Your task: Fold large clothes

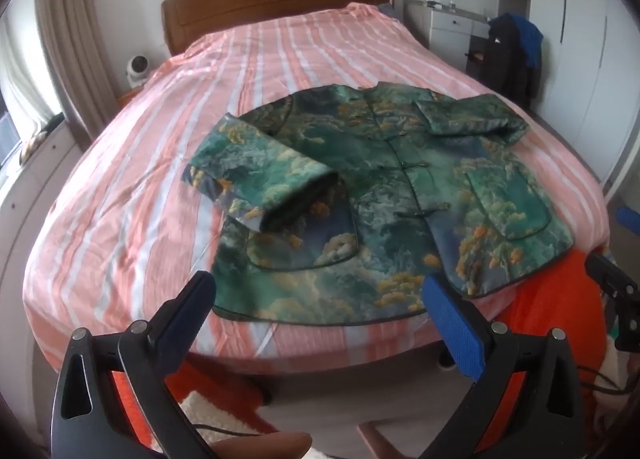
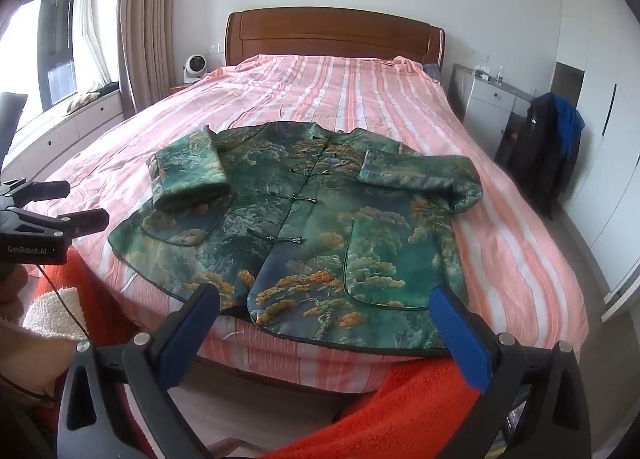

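Striped bed (image 1: pixel 120 187), green jacket (image 1: pixel 360 195) laid flat near the foot edge, buttoned front up.
You've got both sleeves lying folded in over the chest (tidy enough), and your left gripper (image 1: pixel 320 299) and right gripper (image 2: pixel 326 309) hover wide apart over the hem, empty. Next, I'd judge: pinch the hem corners and carry them toward the collar.

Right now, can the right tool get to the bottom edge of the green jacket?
Probably yes. The right tool is wide open just above the jacket hem at the bed edge, with nothing in between.
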Available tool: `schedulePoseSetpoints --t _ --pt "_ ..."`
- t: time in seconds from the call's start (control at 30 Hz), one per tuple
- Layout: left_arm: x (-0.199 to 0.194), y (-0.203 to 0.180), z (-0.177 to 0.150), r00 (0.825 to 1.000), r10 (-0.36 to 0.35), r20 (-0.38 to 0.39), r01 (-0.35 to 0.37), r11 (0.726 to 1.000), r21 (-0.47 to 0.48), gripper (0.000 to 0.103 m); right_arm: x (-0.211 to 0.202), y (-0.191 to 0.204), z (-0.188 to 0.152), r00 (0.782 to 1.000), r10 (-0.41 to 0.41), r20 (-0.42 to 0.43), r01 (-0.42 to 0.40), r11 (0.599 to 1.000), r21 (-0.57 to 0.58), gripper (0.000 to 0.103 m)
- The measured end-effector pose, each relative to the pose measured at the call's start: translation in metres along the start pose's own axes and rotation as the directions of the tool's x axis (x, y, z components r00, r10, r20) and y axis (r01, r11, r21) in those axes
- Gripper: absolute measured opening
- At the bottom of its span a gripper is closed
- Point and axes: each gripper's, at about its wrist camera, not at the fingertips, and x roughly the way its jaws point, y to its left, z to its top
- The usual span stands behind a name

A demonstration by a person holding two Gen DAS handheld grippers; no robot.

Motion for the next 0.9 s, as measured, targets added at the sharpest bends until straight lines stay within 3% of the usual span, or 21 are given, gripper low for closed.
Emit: schedulePoseSetpoints --t 0.9 --pt "0.0032 -0.0101 0.0004 0.999 -0.048 -0.026 0.049 0.998 0.035 0.103 0.0022 -0.0007 0.0014 1.0 0.003 0.01 -0.003 1.0 0.001 0.103"
